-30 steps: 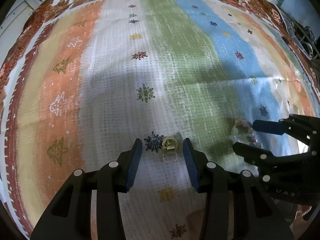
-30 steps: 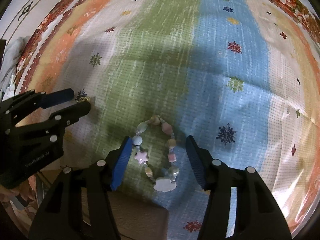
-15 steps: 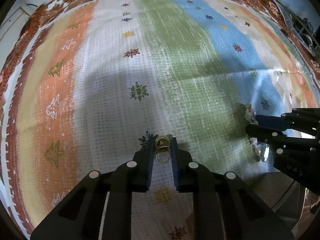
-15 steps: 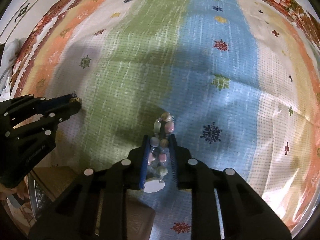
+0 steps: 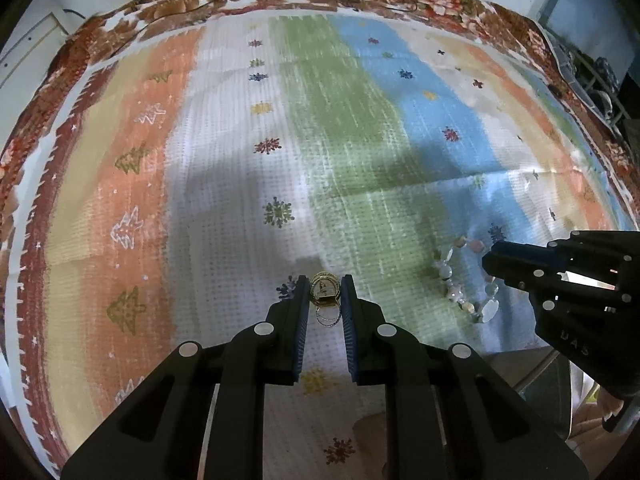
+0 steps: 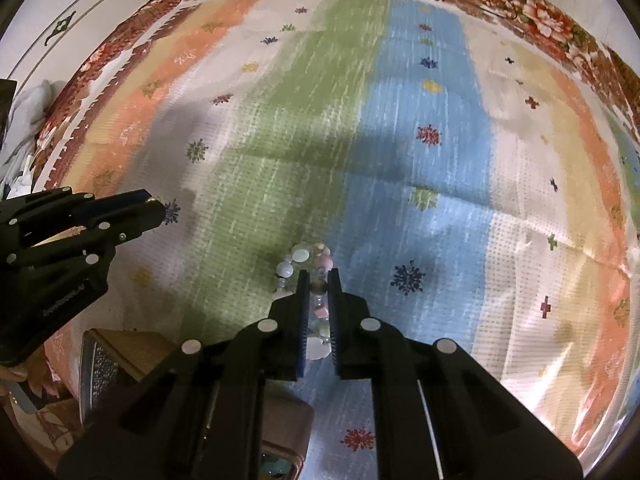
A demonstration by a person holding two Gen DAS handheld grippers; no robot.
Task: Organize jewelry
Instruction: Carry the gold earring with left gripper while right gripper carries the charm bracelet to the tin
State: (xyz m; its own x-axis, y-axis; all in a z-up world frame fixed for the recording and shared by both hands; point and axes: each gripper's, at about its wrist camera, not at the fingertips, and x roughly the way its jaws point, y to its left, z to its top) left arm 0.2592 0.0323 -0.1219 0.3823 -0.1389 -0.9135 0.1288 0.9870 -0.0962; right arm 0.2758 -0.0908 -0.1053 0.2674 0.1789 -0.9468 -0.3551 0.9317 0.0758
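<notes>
The left gripper [image 5: 325, 294] points steeply down at a striped cloth [image 5: 352, 152] that covers the surface, and its two blue-lined fingers are drawn close together on a small cluster of gold rings [image 5: 325, 293]; the pads press the cluster from both sides at the very tips. Just below the gold piece, between the fingers, one or two thin silvery hoops [image 5: 328, 316] lie against the cloth; whether they are joined to the gold rings cannot be told. The cluster sits on the white band of the cloth, beside a small dark snowflake motif [image 5: 285, 290]. The right gripper [image 6: 319, 280] is likewise closed, its fingers nearly meeting, and a beaded bracelet [image 6: 300, 257] of pale pink, white and clear beads is pinched between them: several beads bulge out beyond the tips, others show in the narrow gap between the pads, and a white cloud-shaped charm [image 6: 316, 349] hangs lower in that gap. In the left wrist view the bracelet's loop drapes from the right gripper's tip over the border of the green and blue bands, well apart from the rings. Near the cloth's lower edge in the right wrist view stands a brown box [image 6: 120, 354] with a perforated metal side, and a second container [image 6: 280, 436] with coloured beads inside shows under the gripper body.
</notes>
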